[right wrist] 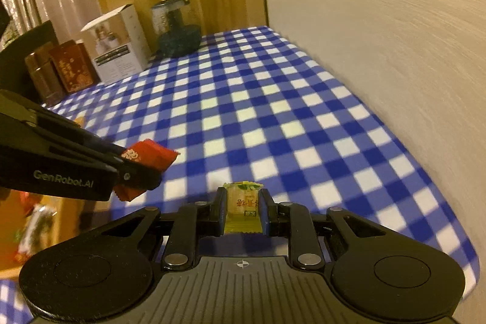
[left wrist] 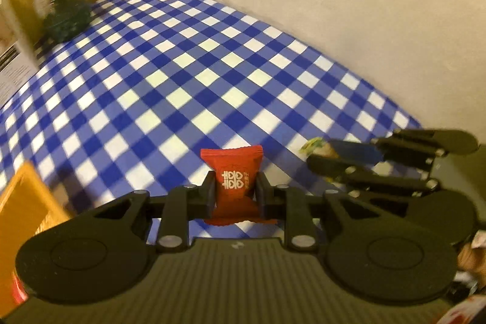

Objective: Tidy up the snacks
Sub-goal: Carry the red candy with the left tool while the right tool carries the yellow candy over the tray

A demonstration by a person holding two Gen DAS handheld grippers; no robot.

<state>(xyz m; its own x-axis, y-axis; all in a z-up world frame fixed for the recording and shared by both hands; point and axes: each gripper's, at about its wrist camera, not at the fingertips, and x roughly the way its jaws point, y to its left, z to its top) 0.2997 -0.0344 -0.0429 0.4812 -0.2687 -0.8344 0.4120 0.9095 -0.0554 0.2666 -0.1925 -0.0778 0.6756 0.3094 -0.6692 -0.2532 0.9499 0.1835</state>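
My left gripper (left wrist: 234, 187) is shut on a red wrapped candy (left wrist: 232, 169) with white characters, held above the blue-and-white checked tablecloth (left wrist: 188, 72). From the right wrist view that same left gripper (right wrist: 138, 172) comes in from the left with the red candy (right wrist: 152, 155) sticking out of it. My right gripper (right wrist: 243, 202) is shut on a yellow-green wrapped candy (right wrist: 243, 199). In the left wrist view the right gripper (left wrist: 316, 157) reaches in from the right edge, the yellow-green candy (left wrist: 316, 146) showing at its tip.
A dark green glass jar (right wrist: 177, 26) stands at the table's far end. Beside it are a white box (right wrist: 117, 43) and brown-red tins (right wrist: 66, 69). An orange-yellow container (left wrist: 27, 202) sits at the lower left. A pale wall (right wrist: 379, 35) runs along the right edge.
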